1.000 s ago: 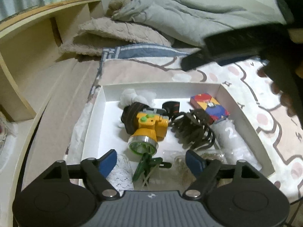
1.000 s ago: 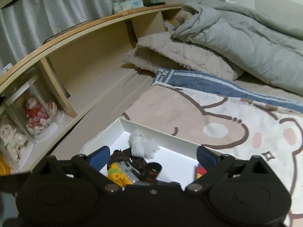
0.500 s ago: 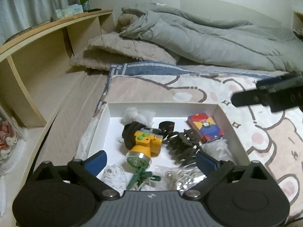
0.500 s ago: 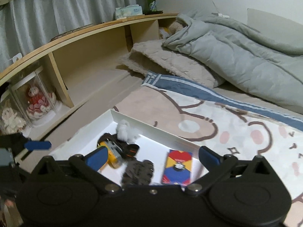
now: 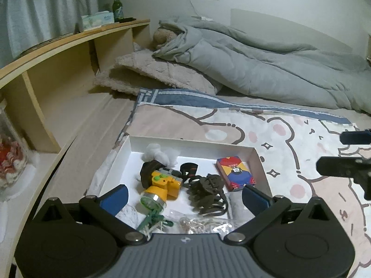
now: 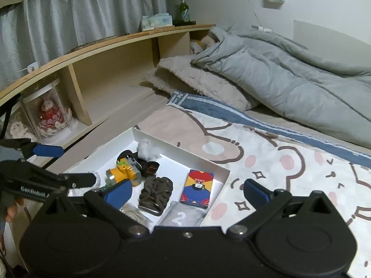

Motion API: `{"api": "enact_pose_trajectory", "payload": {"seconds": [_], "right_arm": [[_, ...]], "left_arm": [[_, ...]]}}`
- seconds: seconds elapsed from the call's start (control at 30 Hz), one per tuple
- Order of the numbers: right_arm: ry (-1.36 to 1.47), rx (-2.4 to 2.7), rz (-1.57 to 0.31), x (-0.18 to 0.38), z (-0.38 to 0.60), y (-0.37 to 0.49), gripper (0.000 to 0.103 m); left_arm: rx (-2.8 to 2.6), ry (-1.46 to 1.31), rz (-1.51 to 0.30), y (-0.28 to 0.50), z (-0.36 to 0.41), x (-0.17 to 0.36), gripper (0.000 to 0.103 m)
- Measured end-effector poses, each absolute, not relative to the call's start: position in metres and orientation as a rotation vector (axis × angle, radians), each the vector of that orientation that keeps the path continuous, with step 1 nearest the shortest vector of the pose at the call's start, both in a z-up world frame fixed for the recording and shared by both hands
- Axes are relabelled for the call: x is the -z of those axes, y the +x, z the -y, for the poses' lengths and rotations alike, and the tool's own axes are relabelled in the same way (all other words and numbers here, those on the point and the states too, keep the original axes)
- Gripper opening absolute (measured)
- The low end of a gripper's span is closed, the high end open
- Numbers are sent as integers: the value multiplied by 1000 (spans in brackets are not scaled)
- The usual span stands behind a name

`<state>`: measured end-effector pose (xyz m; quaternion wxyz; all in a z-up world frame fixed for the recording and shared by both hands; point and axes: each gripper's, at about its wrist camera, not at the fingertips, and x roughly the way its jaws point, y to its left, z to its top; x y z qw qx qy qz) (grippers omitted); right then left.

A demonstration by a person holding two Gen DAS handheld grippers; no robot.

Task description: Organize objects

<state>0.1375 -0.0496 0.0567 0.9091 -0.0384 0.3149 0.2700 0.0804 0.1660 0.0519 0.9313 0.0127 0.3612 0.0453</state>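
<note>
Now I pull both grippers back from white box (image 5: 259,162): left gripper (image 5: 184,198) wide, empty; right gripper (image 6: 186,193) wide, empty. Yellow headlamp (image 5: 162,185), hair claw (image 5: 208,193), card pack (image 5: 235,176) remain inside, unsorted. No pick started.

dim indoor light, bluish cast, grainy, strong fisheye bending with black corners, white box (image 5: 259,162) floor brightest, soft shadows, slight blur

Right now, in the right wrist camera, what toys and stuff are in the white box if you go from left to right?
Yellow headlamp → dark brown hair claw → red and blue card box.
</note>
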Motion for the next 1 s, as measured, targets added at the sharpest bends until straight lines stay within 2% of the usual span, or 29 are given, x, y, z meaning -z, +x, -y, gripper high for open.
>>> {"api": "enact_pose_trajectory", "payload": {"seconds": [0.47, 1.0], "right_arm": [[-90, -496, -669, -62, 102, 104, 103], [-83, -484, -710, -48, 142, 72, 103]], "left_arm": [[-138, 8, -698, 29, -125, -72, 103], [-153, -13, -715, -10, -91, -68, 103]]}}
